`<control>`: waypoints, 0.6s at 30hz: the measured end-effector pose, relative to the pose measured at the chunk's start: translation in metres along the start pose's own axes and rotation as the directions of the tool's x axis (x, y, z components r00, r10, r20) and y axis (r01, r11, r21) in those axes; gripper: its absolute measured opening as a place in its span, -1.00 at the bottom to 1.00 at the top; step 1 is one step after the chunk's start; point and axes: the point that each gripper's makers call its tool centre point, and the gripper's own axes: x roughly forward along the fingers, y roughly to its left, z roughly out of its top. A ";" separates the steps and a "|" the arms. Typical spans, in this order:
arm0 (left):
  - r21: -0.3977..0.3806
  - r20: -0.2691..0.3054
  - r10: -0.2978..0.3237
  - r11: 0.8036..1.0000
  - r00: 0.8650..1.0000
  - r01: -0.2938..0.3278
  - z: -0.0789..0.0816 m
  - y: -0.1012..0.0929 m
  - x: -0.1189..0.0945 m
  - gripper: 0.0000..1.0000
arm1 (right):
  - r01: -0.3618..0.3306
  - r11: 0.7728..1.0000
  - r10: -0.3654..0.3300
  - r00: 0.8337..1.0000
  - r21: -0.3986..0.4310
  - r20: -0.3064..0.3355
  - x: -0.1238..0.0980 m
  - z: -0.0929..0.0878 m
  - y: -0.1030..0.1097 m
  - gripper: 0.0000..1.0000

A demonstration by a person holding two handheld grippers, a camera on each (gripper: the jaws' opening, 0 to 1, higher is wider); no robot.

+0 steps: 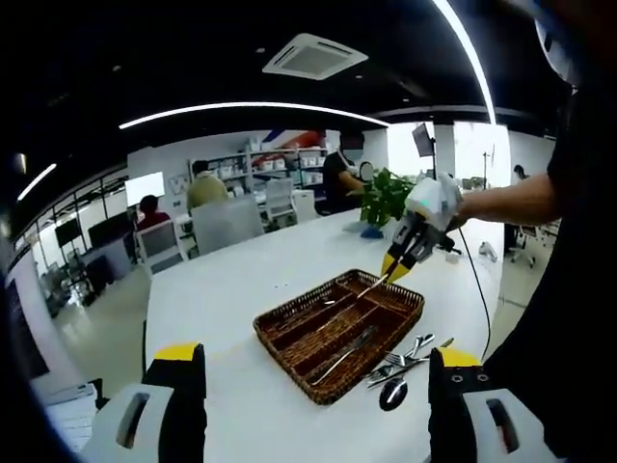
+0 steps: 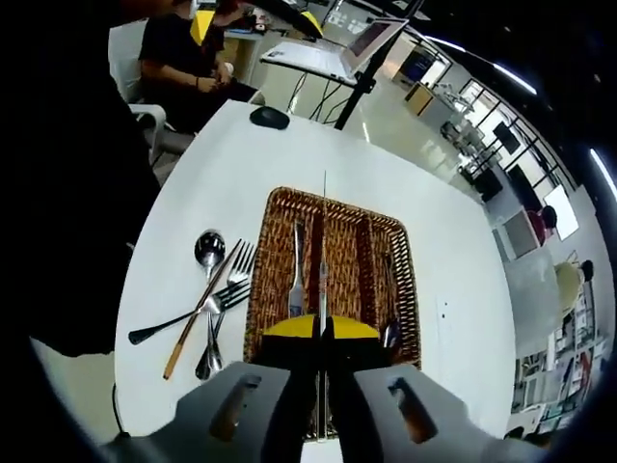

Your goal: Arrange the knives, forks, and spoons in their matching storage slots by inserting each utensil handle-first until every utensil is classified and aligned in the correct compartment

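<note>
The right gripper (image 2: 322, 333) has its jaws pinched together on a knife (image 2: 324, 241), whose thin blade runs straight ahead over the middle of the wicker tray (image 2: 410, 289). It looks lined up with a lengthwise slot, probably so the piece can drop in parallel to the dividers. In the left gripper view the right gripper (image 1: 397, 266) hangs over the tray's far end. The left gripper (image 1: 313, 410) waits low and near, jaws spread wide with nothing between them. Inside the tray (image 1: 289, 352), a fork (image 2: 297, 275) lies in the slot beside the knife; a spoon (image 2: 389, 333), as far as I can tell, rests by the opposite wall. The unsorted utensils (image 2: 207, 309) lie crossed on the white table (image 2: 193, 174), just beside the tray.
</note>
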 end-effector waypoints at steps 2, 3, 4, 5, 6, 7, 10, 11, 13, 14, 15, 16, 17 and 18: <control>0.002 -0.001 0.002 1.000 1.000 -0.002 0.000 -0.001 -0.001 1.00 | 0.005 1.000 -0.005 1.000 -0.008 -0.001 0.001 0.002 -0.004 -1.00; 0.005 0.000 0.004 1.000 1.000 -0.004 0.000 -0.001 -0.002 1.00 | 0.006 1.000 -0.006 1.000 -0.009 -0.001 0.001 0.003 -0.006 -1.00; 0.005 0.000 0.004 1.000 1.000 -0.004 0.000 -0.001 -0.002 1.00 | 0.009 1.000 -0.009 1.000 -0.012 -0.003 0.001 0.003 -0.008 -1.00; 0.003 0.002 0.004 1.000 1.000 -0.004 0.001 -0.001 -0.003 1.00 | 0.012 1.000 -0.012 1.000 -0.015 -0.005 0.001 0.003 -0.010 -1.00; 0.004 0.003 0.005 1.000 1.000 -0.005 0.001 -0.002 -0.003 1.00 | 0.015 1.000 -0.015 1.000 -0.016 -0.007 0.001 0.004 -0.011 -1.00; 0.006 0.002 0.005 1.000 1.000 -0.005 0.001 -0.002 -0.004 1.00 | 0.017 1.000 -0.017 1.000 -0.015 -0.008 0.001 0.004 -0.012 -1.00; 0.011 0.003 0.003 1.000 1.000 -0.003 0.000 -0.003 -0.004 1.00 | 0.018 1.000 -0.019 1.000 -0.022 -0.012 0.001 0.003 -0.014 -1.00; 0.013 0.000 0.005 1.000 1.000 -0.005 -0.001 -0.003 -0.005 1.00 | 0.017 1.000 -0.017 1.000 -0.024 -0.014 0.001 0.003 -0.014 -1.00; 0.016 -0.004 0.006 1.000 1.000 -0.005 -0.002 -0.003 -0.005 1.00 | 0.016 0.999 -0.017 1.000 -0.027 -0.017 0.001 0.003 -0.014 -1.00; 0.018 -0.002 0.005 1.000 1.000 -0.005 -0.001 -0.003 -0.005 1.00 | 0.019 0.999 -0.020 1.000 -0.029 -0.024 0.002 0.002 -0.015 -1.00; 0.019 -0.002 0.006 1.000 1.000 -0.006 -0.002 -0.002 -0.005 1.00 | 0.021 0.999 -0.022 0.999 -0.031 -0.028 0.002 0.001 -0.015 -1.00; 0.025 -0.004 0.007 1.000 1.000 -0.007 -0.002 -0.001 -0.005 1.00 | 0.024 0.999 -0.025 0.999 -0.030 -0.031 0.003 0.000 -0.016 -1.00; 0.028 -0.004 0.007 1.000 1.000 -0.007 -0.002 -0.001 -0.005 1.00 | 0.030 0.999 -0.031 0.999 -0.026 -0.035 0.004 -0.001 -0.016 -1.00; 0.033 -0.003 0.009 0.999 1.000 -0.009 -0.002 0.000 -0.005 1.00 | 0.036 0.999 -0.037 0.998 -0.026 -0.041 0.005 -0.002 -0.017 -1.00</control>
